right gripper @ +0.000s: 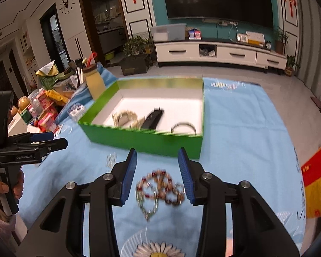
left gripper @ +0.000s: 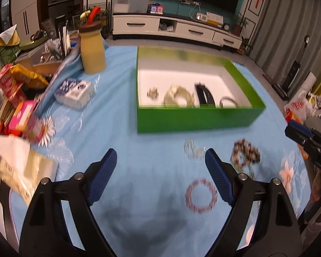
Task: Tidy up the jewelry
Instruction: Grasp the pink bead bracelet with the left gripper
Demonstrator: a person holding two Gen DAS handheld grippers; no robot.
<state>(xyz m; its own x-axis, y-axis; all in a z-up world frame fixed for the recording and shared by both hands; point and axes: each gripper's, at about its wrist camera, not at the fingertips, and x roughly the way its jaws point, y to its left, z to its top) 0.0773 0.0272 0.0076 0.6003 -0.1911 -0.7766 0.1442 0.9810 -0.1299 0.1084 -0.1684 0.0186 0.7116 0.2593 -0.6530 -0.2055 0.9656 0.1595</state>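
Left gripper [left gripper: 160,160]: jaws spread wide, nothing between the blue pads, hovering over bare blue tablecloth [left gripper: 122,98].
Right gripper [right gripper: 158,160]: also spread wide, holding nothing; the dark bead cluster [right gripper: 160,187] lies on the cloth in the gap between its pads, and whether either pad touches it can't be told.
Green box [left gripper: 192,117]: sits at 12 o'clock from both grippers, lid off, white inside.
Inside the box: a pale gold bracelet [left gripper: 177,96], a small sparkly piece [left gripper: 153,92] at its 9 o'clock, a black case [left gripper: 205,95] at its 3 o'clock, and a thin bangle [left gripper: 228,101] further out toward 3 o'clock.
Loose on the cloth: a pink bead bracelet [left gripper: 201,194] at 5 o'clock of the left gripper, partly behind its right finger; a silvery chain [left gripper: 193,150] at 1 o'clock, just in front of the box wall.
Dark bead cluster, left view: at 3 o'clock of the left gripper, blurred.
Clutter: a yellow bottle [left gripper: 93,49] with a brown lid at 10 o'clock of the box, snack packets [left gripper: 15,85] piled further toward 9 o'clock.
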